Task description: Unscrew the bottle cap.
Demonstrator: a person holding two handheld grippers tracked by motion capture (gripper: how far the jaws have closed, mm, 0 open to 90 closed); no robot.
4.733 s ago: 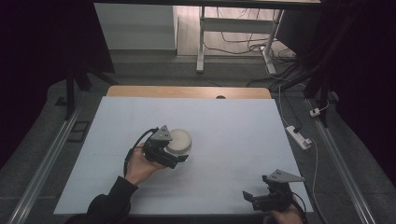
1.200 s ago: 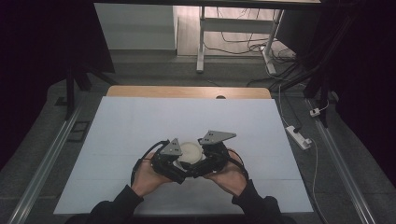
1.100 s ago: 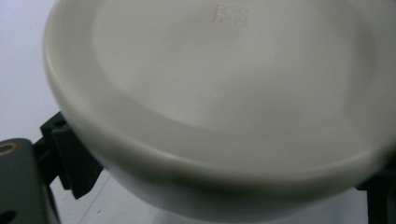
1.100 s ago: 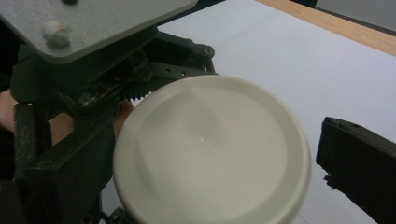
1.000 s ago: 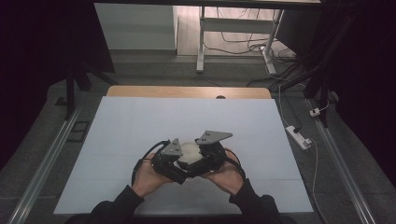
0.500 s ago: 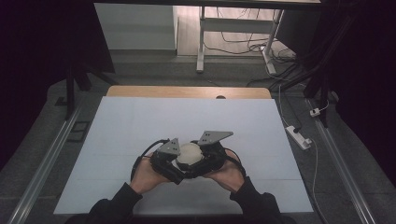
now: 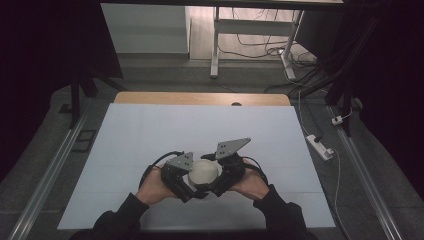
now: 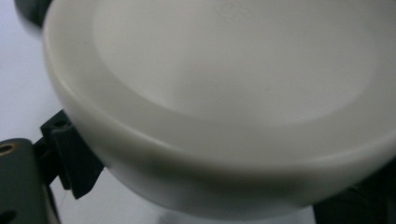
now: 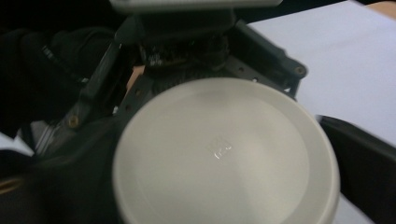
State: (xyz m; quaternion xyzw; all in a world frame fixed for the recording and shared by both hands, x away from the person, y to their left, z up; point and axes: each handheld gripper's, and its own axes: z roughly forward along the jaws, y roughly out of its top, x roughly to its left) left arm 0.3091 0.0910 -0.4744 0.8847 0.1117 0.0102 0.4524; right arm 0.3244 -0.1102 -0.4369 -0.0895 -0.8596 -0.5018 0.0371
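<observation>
Hands close together near the front middle of the pale blue worktop [image 7: 150,130], with the round cream-white plastic container with a flat lid [image 7: 202,171] held between your two grippers. It sits low over the sheet; whether its base touches the worktop I cannot tell.

Left gripper [image 7: 181,176]: clenched on the container. Its own view has the lid rim [image 8: 140,154] pressed right up to the camera, a black jaw tip [image 8: 70,163] hard under the rim on one side and another dark jaw at the far lower corner. The bite looks to be on the body just below the lid.

Right gripper [image 7: 223,175]: its view looks down on the lid top [image 9: 224,154], a jaw on either side of it. Whether those jaws are actually pinching I cannot tell.

Risks, as I judge them:
- Smooth round plastic. Twist one hand against the other with a weak hold and a jaw could skid round the rim instead of turning it.
- If the lid frees suddenly, your hands may jerk apart and drop or tip the container.
- Grippers are nearly touching each other; cables [image 7: 155,165] trail close, so a snag is possible.
- Over-squeezing could deform the wall and jam the lid.
</observation>
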